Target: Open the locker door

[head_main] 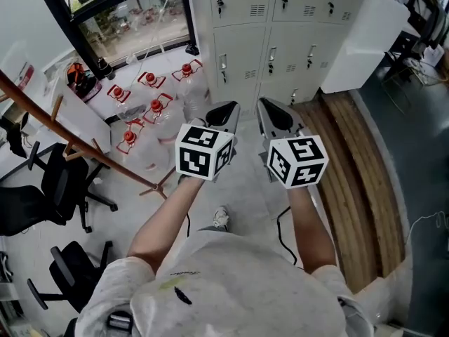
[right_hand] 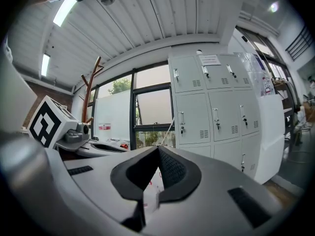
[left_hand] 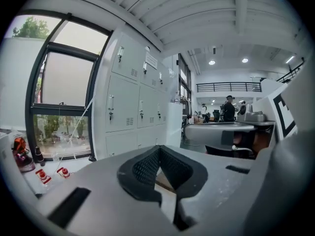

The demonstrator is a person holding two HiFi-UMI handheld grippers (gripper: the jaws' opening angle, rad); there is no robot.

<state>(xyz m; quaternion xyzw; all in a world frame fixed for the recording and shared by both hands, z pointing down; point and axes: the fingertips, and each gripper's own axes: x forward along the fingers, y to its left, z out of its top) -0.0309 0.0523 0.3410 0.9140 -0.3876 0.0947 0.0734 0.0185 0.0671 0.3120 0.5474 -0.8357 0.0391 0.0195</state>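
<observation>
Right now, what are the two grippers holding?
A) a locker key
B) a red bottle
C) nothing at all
C: the left gripper and the right gripper both have their jaws shut together with nothing between them, and neither has reached the lockers.

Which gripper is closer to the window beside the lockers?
Left. The left gripper is held on the side towards the window. The right gripper is beside it, farther from the window, in front of the lockers.
</observation>
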